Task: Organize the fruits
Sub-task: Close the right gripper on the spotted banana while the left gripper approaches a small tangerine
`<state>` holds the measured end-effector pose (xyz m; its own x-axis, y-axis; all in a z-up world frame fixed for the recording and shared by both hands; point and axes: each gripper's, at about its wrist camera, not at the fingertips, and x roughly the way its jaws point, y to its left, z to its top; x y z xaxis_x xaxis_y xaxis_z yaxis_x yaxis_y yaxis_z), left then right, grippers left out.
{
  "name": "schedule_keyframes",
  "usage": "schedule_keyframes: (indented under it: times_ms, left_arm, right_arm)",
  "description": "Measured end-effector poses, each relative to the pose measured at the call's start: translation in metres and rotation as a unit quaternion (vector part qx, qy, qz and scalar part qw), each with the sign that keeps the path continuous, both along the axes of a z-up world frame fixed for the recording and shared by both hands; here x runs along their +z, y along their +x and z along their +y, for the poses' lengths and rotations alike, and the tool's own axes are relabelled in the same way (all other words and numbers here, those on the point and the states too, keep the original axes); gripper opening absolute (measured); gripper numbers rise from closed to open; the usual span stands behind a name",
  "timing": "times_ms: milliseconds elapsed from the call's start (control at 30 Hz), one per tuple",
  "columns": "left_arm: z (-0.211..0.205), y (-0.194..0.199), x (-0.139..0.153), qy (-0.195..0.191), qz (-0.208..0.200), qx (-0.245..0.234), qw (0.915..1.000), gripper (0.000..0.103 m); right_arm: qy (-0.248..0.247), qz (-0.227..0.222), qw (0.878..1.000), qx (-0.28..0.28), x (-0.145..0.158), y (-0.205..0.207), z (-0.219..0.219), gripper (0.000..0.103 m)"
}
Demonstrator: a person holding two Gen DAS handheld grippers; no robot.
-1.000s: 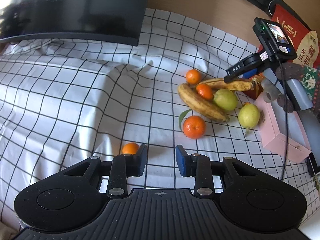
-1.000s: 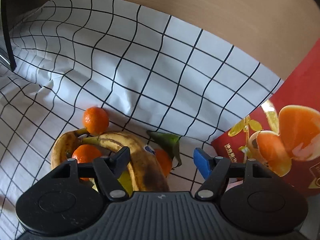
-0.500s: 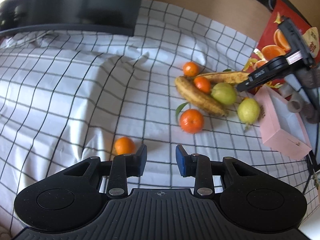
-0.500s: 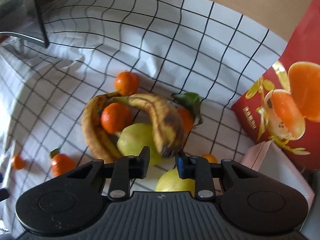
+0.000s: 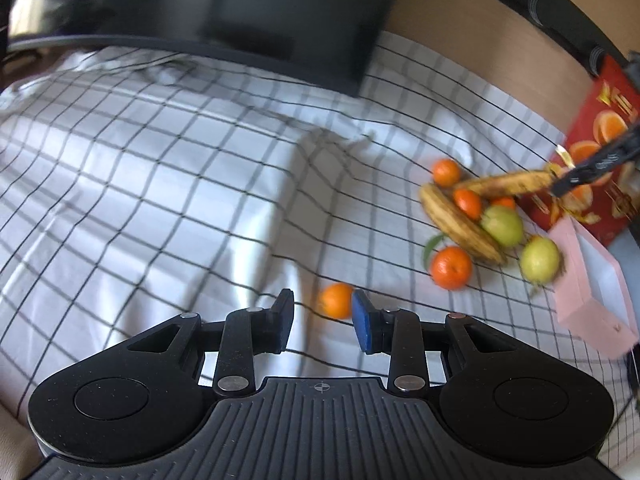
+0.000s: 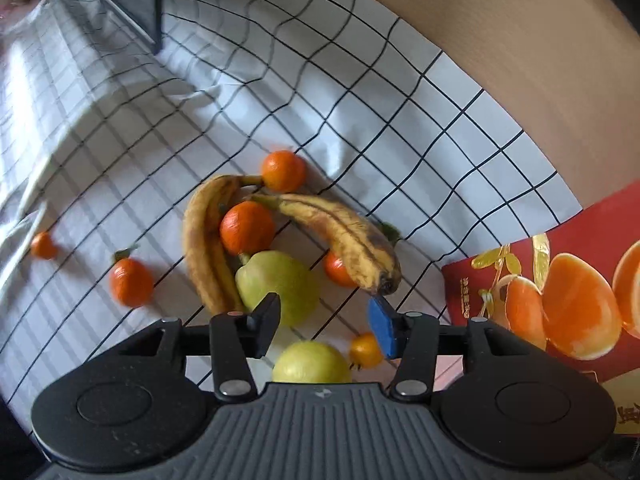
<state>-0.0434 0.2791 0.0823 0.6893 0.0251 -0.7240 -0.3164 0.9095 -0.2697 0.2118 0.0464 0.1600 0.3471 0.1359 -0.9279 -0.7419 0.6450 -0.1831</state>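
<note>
A pile of fruit lies on the checked cloth (image 6: 360, 80): two spotted bananas (image 6: 340, 232) (image 6: 204, 248), several tangerines (image 6: 246, 227) and two green pears (image 6: 280, 280) (image 6: 310, 362). My right gripper (image 6: 324, 316) hovers above the pile and its jaws are opening, with nothing pressed between them. The darker banana's tip sits just past its blue pad (image 6: 380, 326). In the left wrist view that gripper's finger (image 5: 592, 168) reaches the same banana's (image 5: 508, 184) end. My left gripper (image 5: 322, 320) is shut and empty. A small tangerine (image 5: 336, 300) lies just beyond its blue fingertip.
A red carton printed with oranges (image 6: 560, 300) stands right of the pile, and an open pink box (image 5: 596, 280) lies in front of it. A dark monitor (image 5: 240, 12) stands at the back left. Two tangerines (image 6: 132, 282) (image 6: 43, 245) lie apart on the wrinkled cloth.
My right gripper rose away from the pile, closed by the banana's end, then parted again. My left gripper shifted sideways; the small tangerine went from its left fingertip to its right one.
</note>
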Motion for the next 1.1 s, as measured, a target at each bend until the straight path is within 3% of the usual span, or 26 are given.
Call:
schedule_keyframes:
  times_ms: [167, 333, 500, 733, 800, 933, 1033, 1100]
  left_arm:
    - [0.009, 0.009, -0.009, -0.004, 0.014, 0.019, 0.9997, 0.035]
    - [0.007, 0.013, -0.007, -0.003, 0.006, 0.016, 0.9999, 0.035]
    - [0.010, -0.001, -0.012, -0.010, 0.007, 0.047, 0.9988, 0.035]
    - [0.019, -0.017, -0.023, -0.032, 0.014, 0.099, 0.9945, 0.035]
    - [0.018, -0.012, -0.025, -0.039, 0.026, 0.096, 0.9942, 0.035]
    - [0.006, -0.003, -0.017, 0.004, 0.030, 0.072, 0.9969, 0.035]
    - [0.002, 0.001, -0.011, 0.015, 0.023, 0.067, 0.9973, 0.035]
    - [-0.001, 0.005, -0.008, 0.025, 0.020, 0.057, 0.9979, 0.035]
  right_arm:
    - [0.032, -0.015, 0.999, 0.002, 0.017, 0.027, 0.012, 0.059]
    - [-0.026, 0.015, 1.000, 0.002, -0.025, 0.073, 0.057, 0.059]
    - [-0.078, 0.040, 0.996, 0.000, -0.067, 0.100, 0.071, 0.059]
    - [-0.035, 0.084, 0.996, 0.021, -0.069, 0.096, 0.055, 0.055]
    - [-0.036, 0.091, 0.995, 0.003, -0.076, 0.102, 0.052, 0.054]
    - [-0.016, 0.085, 0.996, -0.014, -0.084, 0.103, 0.043, 0.050]
    - [0.013, 0.075, 0.997, -0.021, -0.072, 0.088, 0.030, 0.036]
    - [0.041, 0.061, 0.997, -0.034, -0.057, 0.073, 0.016, 0.035]
